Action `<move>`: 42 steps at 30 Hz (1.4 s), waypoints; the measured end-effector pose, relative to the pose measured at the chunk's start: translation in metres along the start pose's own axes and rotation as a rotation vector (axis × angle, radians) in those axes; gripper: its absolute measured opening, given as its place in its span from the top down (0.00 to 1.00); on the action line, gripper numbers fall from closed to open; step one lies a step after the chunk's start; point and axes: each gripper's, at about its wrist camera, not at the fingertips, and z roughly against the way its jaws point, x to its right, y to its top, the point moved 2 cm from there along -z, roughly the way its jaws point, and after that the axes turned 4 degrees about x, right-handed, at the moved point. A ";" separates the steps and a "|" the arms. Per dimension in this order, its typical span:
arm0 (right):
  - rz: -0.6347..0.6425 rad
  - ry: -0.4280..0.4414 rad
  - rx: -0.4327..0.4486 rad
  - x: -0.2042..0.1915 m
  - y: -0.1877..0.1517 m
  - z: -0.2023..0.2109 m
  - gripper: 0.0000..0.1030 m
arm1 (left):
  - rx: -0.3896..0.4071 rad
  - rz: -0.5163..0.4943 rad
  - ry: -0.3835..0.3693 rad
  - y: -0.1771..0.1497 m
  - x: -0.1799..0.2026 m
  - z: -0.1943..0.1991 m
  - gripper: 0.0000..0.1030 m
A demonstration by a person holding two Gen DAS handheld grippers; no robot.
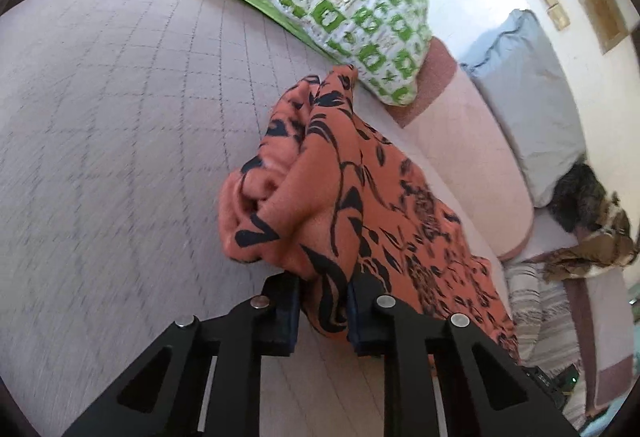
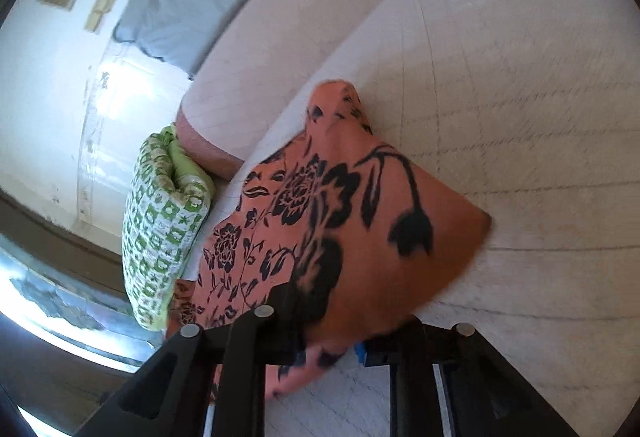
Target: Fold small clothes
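The left gripper [image 1: 322,311] has its jaws pinched on a bunched edge of the orange, black-flowered cloth garment [image 1: 340,197], which trails ahead of them over the pale quilted bed [image 1: 120,109]. The right gripper [image 2: 330,343] likewise clamps another edge, the cloth hanging ahead of its jaws, likely lifted to spread before folding.

Two close wrist views, shared garment [image 1: 344,197]
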 end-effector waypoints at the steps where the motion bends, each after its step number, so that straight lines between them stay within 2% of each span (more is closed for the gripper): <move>1: 0.008 0.000 0.009 0.000 -0.001 0.008 0.84 | -0.001 -0.008 -0.004 -0.005 0.001 0.008 0.82; 5: 0.052 -0.034 0.036 0.007 -0.001 0.034 0.87 | -0.014 -0.039 0.021 -0.023 0.004 0.017 0.82; 7: 0.017 -0.018 -0.027 0.018 0.000 0.031 0.87 | -0.034 -0.038 0.048 -0.027 -0.002 0.014 0.82; 9: -0.027 -0.017 -0.055 0.028 -0.001 0.029 0.87 | -0.052 -0.002 0.056 -0.026 -0.011 0.009 0.74; 11: -0.112 0.003 -0.114 0.041 -0.002 0.023 0.83 | -0.065 0.059 0.064 -0.026 -0.023 0.006 0.56; 12: -0.154 0.012 -0.132 0.048 -0.003 0.021 0.81 | -0.063 0.089 0.047 -0.026 -0.028 0.006 0.56; 13: -0.198 0.025 -0.141 0.055 -0.003 0.020 0.74 | -0.062 0.109 0.029 -0.025 -0.029 0.007 0.52; 14: -0.218 0.032 -0.141 0.057 -0.003 0.019 0.53 | -0.065 0.117 0.013 -0.025 -0.029 0.007 0.42; 15: -0.246 0.034 -0.138 0.062 -0.004 0.019 0.40 | -0.071 0.127 -0.015 -0.024 -0.029 0.006 0.36; 16: -0.288 0.034 -0.122 0.067 -0.003 0.019 0.20 | -0.073 0.136 -0.033 -0.024 -0.028 0.006 0.29; 18: -0.325 0.067 -0.075 0.070 0.001 0.018 0.20 | -0.065 0.155 -0.044 -0.022 -0.028 0.004 0.26; 20: -0.299 0.062 -0.048 0.068 0.005 0.011 0.21 | -0.062 0.152 -0.046 -0.020 -0.026 -0.001 0.26; 24: -0.241 0.053 -0.056 0.053 0.010 -0.019 0.24 | -0.058 0.148 -0.064 -0.011 -0.016 -0.017 0.27; 25: -0.213 0.038 -0.062 0.046 0.011 -0.029 0.38 | -0.055 0.144 -0.060 -0.010 -0.015 -0.021 0.29; 26: -0.200 0.021 -0.076 0.048 0.012 -0.032 0.66 | -0.052 0.138 -0.051 -0.009 -0.016 -0.023 0.45; 27: -0.197 -0.003 -0.093 0.048 0.010 -0.040 0.74 | -0.057 0.129 -0.031 -0.008 -0.017 -0.026 0.57; 28: -0.213 -0.023 -0.079 0.048 0.008 -0.043 0.76 | -0.068 0.125 -0.012 -0.007 -0.020 -0.030 0.69; 29: -0.211 -0.031 -0.064 0.046 0.009 -0.042 0.77 | -0.077 0.143 -0.015 -0.007 -0.024 -0.032 0.74; 31: -0.092 -0.082 -0.003 0.027 0.010 -0.032 0.80 | -0.074 0.163 -0.032 -0.006 -0.028 -0.028 0.77; 34: 0.074 -0.095 0.067 -0.003 0.007 -0.012 0.82 | -0.034 0.102 -0.029 -0.004 -0.018 -0.014 0.79; 36: 0.089 -0.079 0.074 -0.007 0.002 0.004 0.82 | -0.028 0.092 -0.040 -0.002 -0.017 -0.001 0.79; 39: 0.116 -0.075 0.069 -0.009 -0.008 0.037 0.83 | -0.068 0.103 -0.042 -0.010 -0.023 0.021 0.79; 42: 0.124 -0.078 0.019 0.001 -0.023 0.065 0.83 | -0.106 0.101 -0.021 -0.025 -0.034 0.038 0.78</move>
